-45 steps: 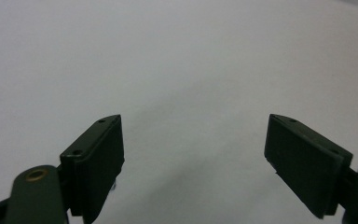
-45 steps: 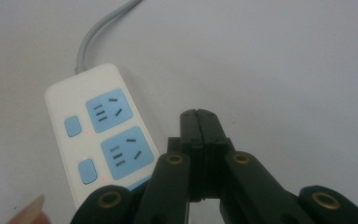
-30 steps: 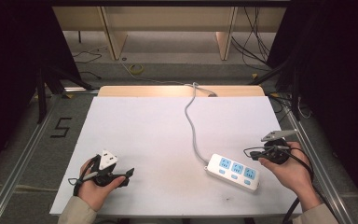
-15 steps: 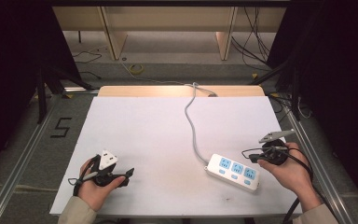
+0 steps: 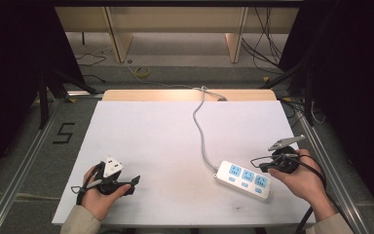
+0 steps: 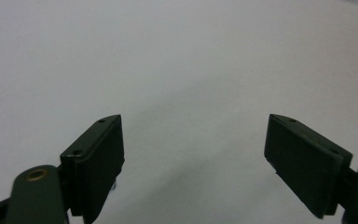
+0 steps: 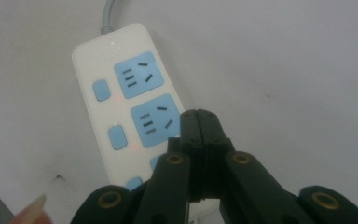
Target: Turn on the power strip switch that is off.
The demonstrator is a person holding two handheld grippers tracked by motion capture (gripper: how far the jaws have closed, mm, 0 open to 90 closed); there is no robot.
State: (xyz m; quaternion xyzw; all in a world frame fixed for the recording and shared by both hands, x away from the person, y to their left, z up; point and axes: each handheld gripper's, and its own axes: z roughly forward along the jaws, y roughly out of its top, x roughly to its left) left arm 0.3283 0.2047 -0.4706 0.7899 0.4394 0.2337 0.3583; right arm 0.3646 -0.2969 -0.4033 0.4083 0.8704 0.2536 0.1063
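Meanwhile, right gripper (image 7: 199, 122) fingers pressed together over power strip (image 7: 121, 100).

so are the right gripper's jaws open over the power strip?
No: in the right gripper view the right gripper has its two black jaws pressed together, with nothing between them, above the white power strip.

White table (image 5: 151, 141) bears a power strip (image 5: 244, 178).

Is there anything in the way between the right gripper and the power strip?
Nothing visible. The right gripper, jaws shut, hovers right over the white power strip, near its third socket. Bare table lies around the strip; its grey cord runs off the far end.
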